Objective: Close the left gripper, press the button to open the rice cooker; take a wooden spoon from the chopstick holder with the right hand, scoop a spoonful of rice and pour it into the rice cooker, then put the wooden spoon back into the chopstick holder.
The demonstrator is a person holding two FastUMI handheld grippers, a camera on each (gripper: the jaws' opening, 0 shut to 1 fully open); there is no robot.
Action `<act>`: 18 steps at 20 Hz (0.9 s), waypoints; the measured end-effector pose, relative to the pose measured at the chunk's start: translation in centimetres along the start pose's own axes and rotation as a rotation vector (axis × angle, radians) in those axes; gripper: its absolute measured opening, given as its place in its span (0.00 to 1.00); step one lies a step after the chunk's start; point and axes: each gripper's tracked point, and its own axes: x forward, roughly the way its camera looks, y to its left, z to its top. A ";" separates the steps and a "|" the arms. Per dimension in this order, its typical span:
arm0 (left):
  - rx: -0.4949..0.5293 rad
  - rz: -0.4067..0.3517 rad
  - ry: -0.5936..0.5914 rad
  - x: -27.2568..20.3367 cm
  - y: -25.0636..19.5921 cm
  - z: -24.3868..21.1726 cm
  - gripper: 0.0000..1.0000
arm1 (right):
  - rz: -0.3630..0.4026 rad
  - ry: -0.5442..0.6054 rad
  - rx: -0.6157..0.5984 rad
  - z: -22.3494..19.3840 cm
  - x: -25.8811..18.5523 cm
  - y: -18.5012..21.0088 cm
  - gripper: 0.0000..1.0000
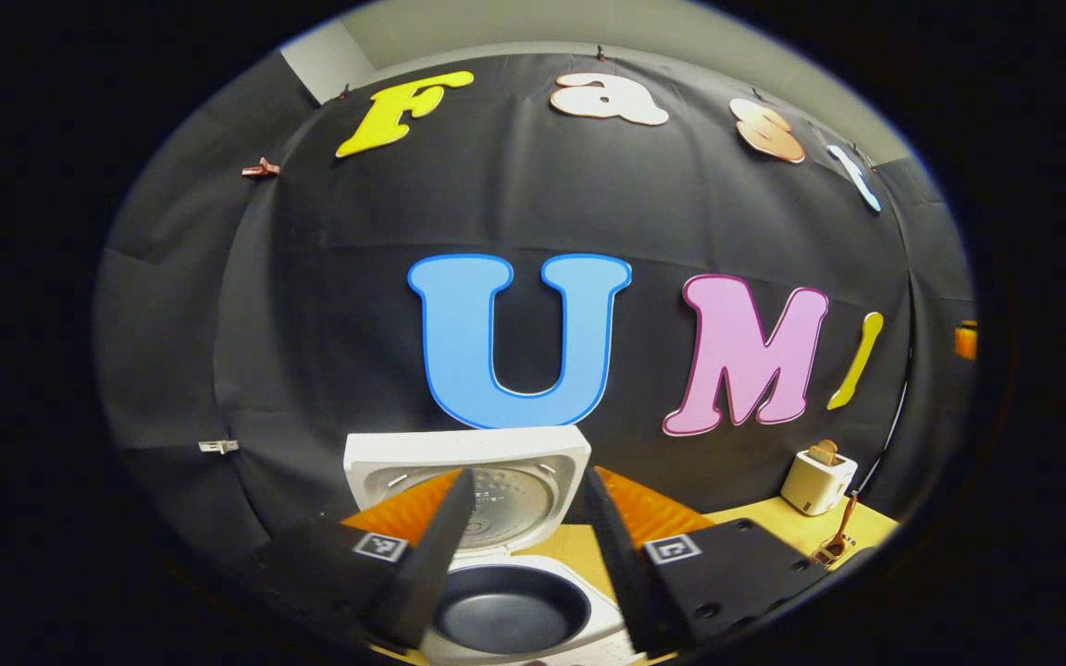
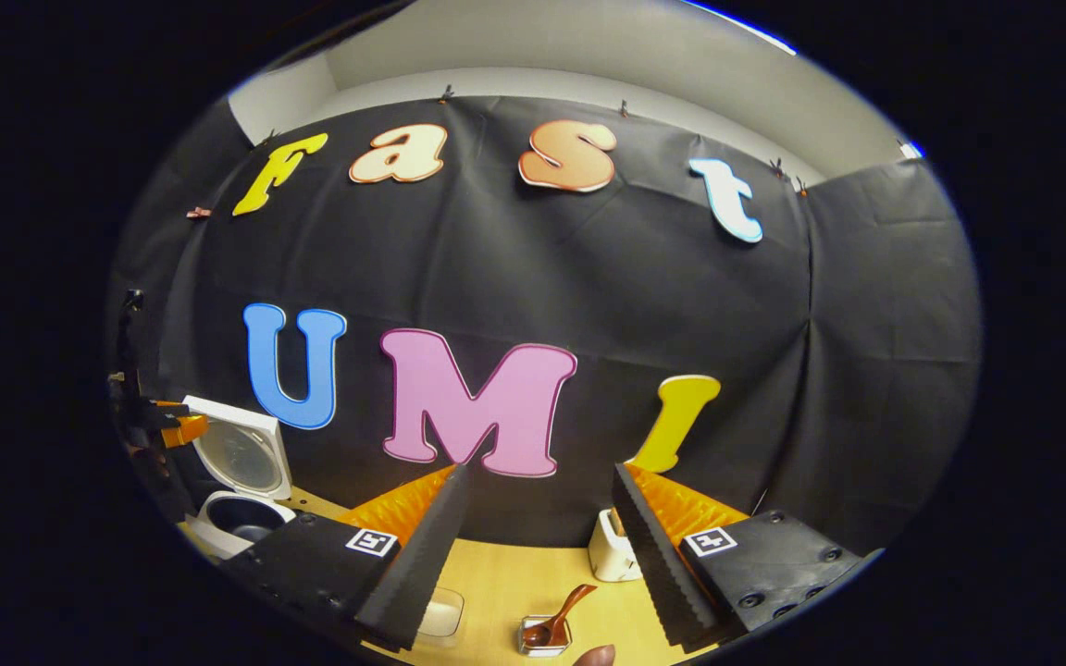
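The white rice cooker [image 1: 579, 615] stands open right below my left gripper [image 1: 528, 481]; its lid [image 1: 468, 462] is tipped up and back and the dark inner pot [image 1: 510, 610] looks bare. The left gripper is open and holds nothing. In the right gripper view the cooker [image 2: 218, 504] sits at the far left, with the left gripper [image 2: 154, 425] hanging beside its raised lid. My right gripper [image 2: 542, 472] is open and empty above the table. Below it a brown wooden spoon [image 2: 559, 618] leans in a small clear holder [image 2: 544, 638].
On the light wooden table [image 2: 514, 573], a small cream toaster [image 2: 612, 550] stands near the back wall, and it also appears far right in the left gripper view [image 1: 815, 481]. A clear shallow container [image 2: 442, 615] lies left of the spoon holder. A brown rounded object [image 2: 594, 656] shows at the bottom edge.
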 end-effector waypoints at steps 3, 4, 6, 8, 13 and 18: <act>0.001 0.005 0.003 -0.7 -0.4 0.0 0.94 | 0.006 0.100 0.072 -6.1 0.7 -1.5 0.96; 0.003 0.009 0.006 -1.0 -0.5 0.0 0.94 | 0.010 0.125 0.080 -8.2 0.9 -1.9 0.96; 0.011 0.007 0.021 -1.9 -1.3 -0.4 0.94 | 0.028 0.183 0.086 -12.2 1.9 -2.4 0.96; 0.042 0.008 0.035 -2.7 -1.9 -0.8 0.94 | 0.050 0.249 0.101 -16.2 3.1 -2.7 0.96; 0.095 0.000 0.061 -4.6 -4.6 -1.0 0.94 | 0.073 0.412 0.186 -26.1 7.1 -4.0 0.96; 0.114 0.048 0.099 -6.0 -5.9 -1.7 0.91 | 0.091 0.560 0.287 -34.8 10.6 -4.5 0.96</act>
